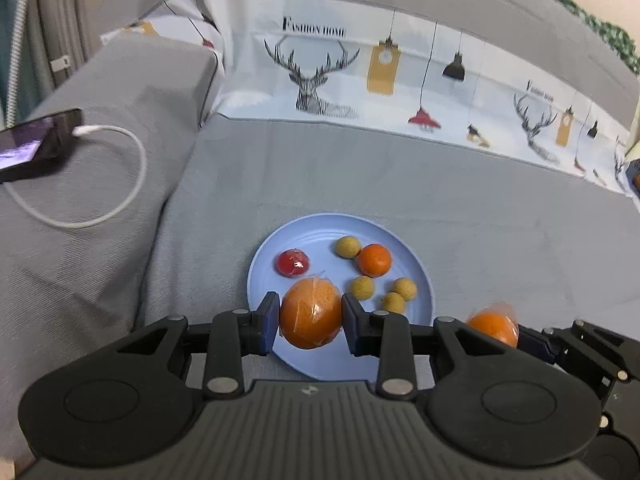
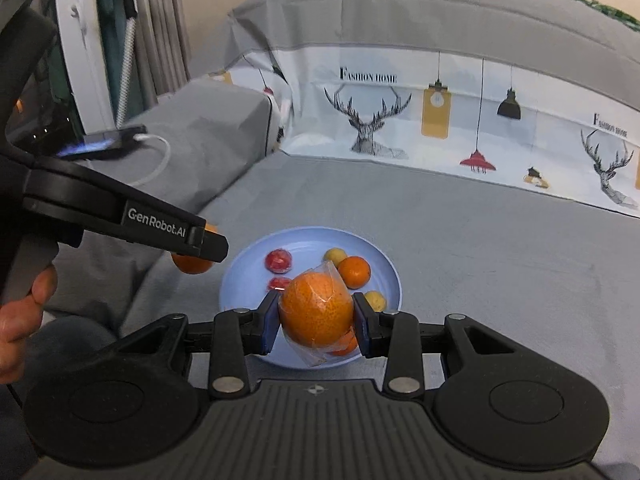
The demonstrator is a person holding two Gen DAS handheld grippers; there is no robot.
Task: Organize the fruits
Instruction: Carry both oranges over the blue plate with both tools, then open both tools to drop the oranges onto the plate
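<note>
A large orange wrapped in clear plastic film [image 1: 311,312] sits pinched between the blue pads of the left gripper [image 1: 310,322], held above the near edge of a round pale-blue plate [image 1: 260,264]. A second film-wrapped orange [image 2: 316,310] is clamped the same way in the right gripper [image 2: 317,322], a loose corner of its wrap hanging down below the fruit. Both held oranges hover over the near side of the plate.

On the plate lie a smaller bare orange [image 1: 374,260], a small red fruit in glossy wrap [image 1: 293,263] and several small tan round fruits [image 1: 347,246], the nearest of these touching the bare orange.

The plate rests on a grey fabric sofa seat [image 1: 480,200]. Behind it runs a white printed cloth with deer heads and hanging lamps [image 1: 360,72]. On the grey armrest lies a dark phone [image 1: 36,144] with a white charging cable [image 1: 120,200] plugged in. A person's hand [image 2: 20,320] grips the left gripper's handle in the right wrist view.
</note>
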